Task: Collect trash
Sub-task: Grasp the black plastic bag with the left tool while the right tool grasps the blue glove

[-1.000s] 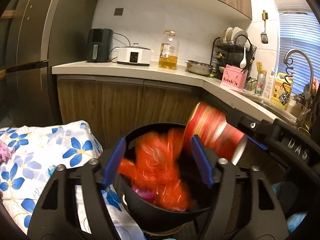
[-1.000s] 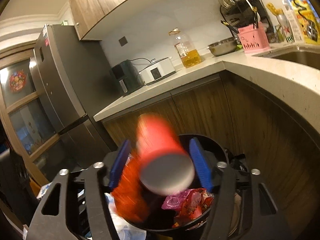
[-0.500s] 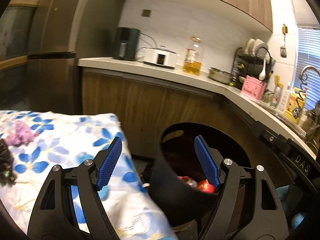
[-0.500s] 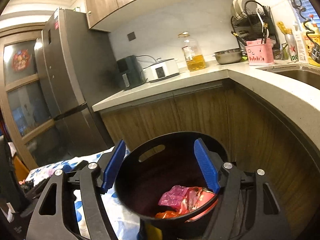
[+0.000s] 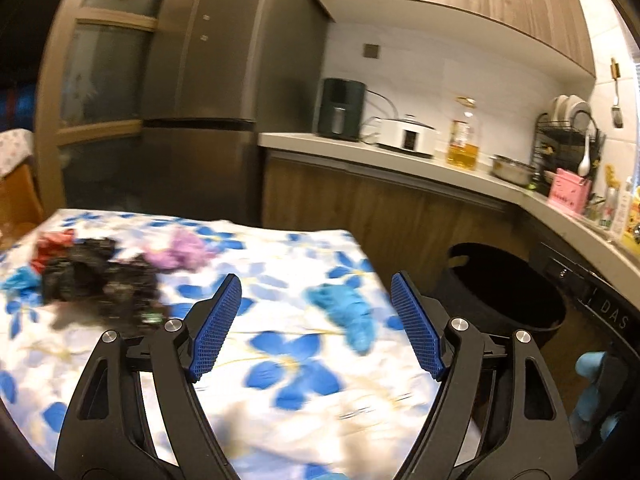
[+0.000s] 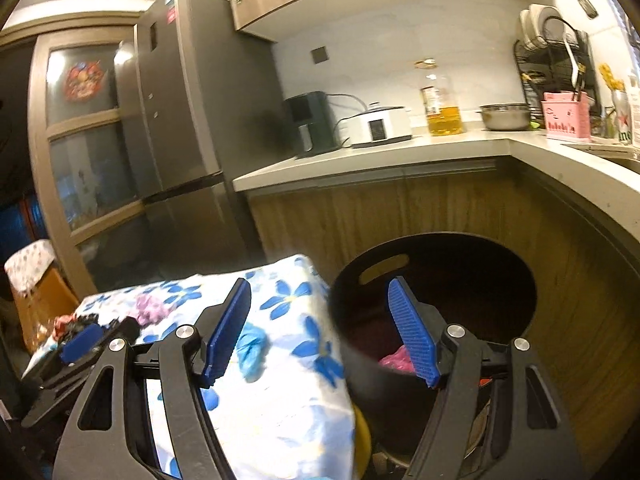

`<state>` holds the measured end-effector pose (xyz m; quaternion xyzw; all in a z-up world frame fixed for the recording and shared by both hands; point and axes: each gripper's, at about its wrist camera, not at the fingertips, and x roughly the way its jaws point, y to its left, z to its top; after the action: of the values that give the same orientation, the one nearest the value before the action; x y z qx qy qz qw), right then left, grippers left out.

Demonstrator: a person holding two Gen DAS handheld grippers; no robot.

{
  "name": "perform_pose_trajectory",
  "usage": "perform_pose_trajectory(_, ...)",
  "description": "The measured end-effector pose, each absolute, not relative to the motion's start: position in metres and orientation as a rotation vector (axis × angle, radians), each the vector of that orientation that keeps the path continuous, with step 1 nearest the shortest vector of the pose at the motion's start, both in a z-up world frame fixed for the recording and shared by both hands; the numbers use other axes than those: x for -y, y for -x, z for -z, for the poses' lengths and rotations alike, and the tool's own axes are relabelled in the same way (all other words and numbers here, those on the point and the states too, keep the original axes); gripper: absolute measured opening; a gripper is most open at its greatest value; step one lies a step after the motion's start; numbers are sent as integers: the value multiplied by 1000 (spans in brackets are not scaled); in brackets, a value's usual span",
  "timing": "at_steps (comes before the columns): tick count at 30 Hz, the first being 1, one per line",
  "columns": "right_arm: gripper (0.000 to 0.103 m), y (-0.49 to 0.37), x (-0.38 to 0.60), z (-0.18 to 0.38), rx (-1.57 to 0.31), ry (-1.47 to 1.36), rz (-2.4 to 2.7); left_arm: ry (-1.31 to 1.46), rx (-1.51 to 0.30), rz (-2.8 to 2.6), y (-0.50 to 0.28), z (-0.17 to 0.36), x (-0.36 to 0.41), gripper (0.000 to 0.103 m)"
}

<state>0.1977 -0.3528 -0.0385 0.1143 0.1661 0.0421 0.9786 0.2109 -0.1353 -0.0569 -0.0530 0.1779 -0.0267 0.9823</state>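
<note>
My left gripper (image 5: 316,328) is open and empty above a table with a blue-flowered white cloth (image 5: 280,400). On the cloth lie a crumpled blue piece (image 5: 344,312), a purple wad (image 5: 180,250), a black crumpled heap (image 5: 96,280) and a red scrap (image 5: 50,246). The black trash bin (image 5: 516,292) stands to the right of the table. My right gripper (image 6: 320,332) is open and empty, over the gap between the table's edge (image 6: 280,360) and the bin (image 6: 440,276). Pink trash (image 6: 396,362) lies inside the bin. The left gripper (image 6: 80,344) shows at the left.
A wooden cabinet with a grey counter (image 5: 400,160) runs behind, carrying an air fryer (image 5: 340,108), a white cooker (image 5: 408,136), an oil bottle (image 5: 464,136) and a dish rack (image 5: 568,144). A tall grey fridge (image 5: 200,100) stands at the left.
The orange wrapper and red can dropped from both grippers into the bin. Both grippers are now empty and have swung left; the left one has moved from the bin to over the table.
</note>
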Motion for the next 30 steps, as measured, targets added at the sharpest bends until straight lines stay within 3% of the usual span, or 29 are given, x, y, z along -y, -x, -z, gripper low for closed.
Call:
perform_pose_trajectory(16, 69, -228, 278, 77, -440, -183, -156, 148, -330, -156, -172, 62, 32, 76)
perform_pose_trajectory(30, 57, -297, 253, 112, -566, -134, -124, 180, -329, -262, -189, 70, -17, 76)
